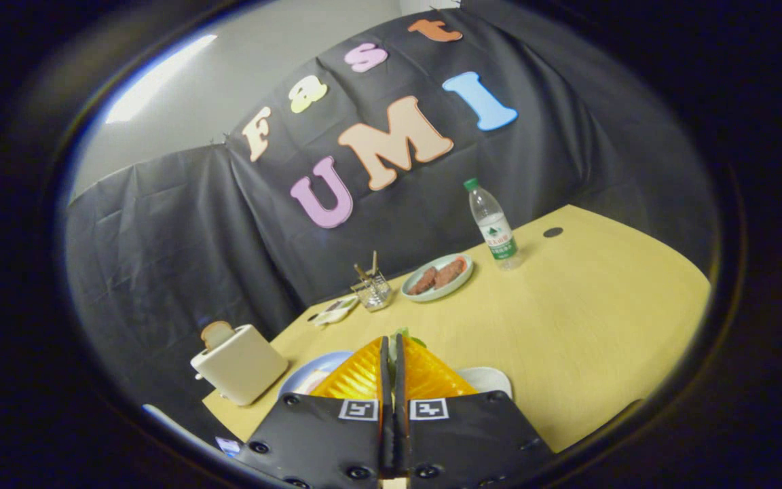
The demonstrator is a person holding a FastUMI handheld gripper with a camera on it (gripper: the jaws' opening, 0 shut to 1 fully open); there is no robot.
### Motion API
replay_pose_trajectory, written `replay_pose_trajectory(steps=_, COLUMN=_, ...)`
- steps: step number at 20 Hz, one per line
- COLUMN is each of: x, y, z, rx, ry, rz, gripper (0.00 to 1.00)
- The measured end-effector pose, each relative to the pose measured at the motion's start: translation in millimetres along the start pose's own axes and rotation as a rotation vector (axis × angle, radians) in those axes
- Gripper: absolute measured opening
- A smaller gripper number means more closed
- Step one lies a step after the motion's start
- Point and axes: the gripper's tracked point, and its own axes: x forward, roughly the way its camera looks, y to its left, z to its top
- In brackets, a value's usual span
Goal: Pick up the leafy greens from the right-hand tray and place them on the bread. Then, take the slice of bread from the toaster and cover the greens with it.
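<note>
Gripper (392, 343): lower centre, fingers pressed together on leafy greens (404, 335)
Toaster (240, 363): lower left, bread slice (216, 333) stood in it

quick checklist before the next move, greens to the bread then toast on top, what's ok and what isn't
1. Gripper fingers: nearly closed, a bit of green peeking at the tips. Ok, though how firm the grip is: cannot tell.
2. Greens fully lifted off the white tray: cannot tell, the fingers hide it.
3. Target bread on the blue plate beside the fingers: cannot tell, mostly hidden.
4. Bread slice upright in the toaster: ok, ready for later.
5. Water bottle, plate of patties and utensil holder stand far beyond the fingers: ok.
</note>
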Motion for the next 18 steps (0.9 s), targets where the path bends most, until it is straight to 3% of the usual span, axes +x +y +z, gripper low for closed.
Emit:
replay_pose_trajectory(steps=7, x=23.1, y=85.6, z=-16.0, rx=0.071, ry=-0.009, rz=0.173, gripper=0.03)
replay_pose_trajectory(steps=18, x=73.6, y=184.7, z=-87.3, rx=0.178, ry=0.072, rz=0.402, gripper=0.03)
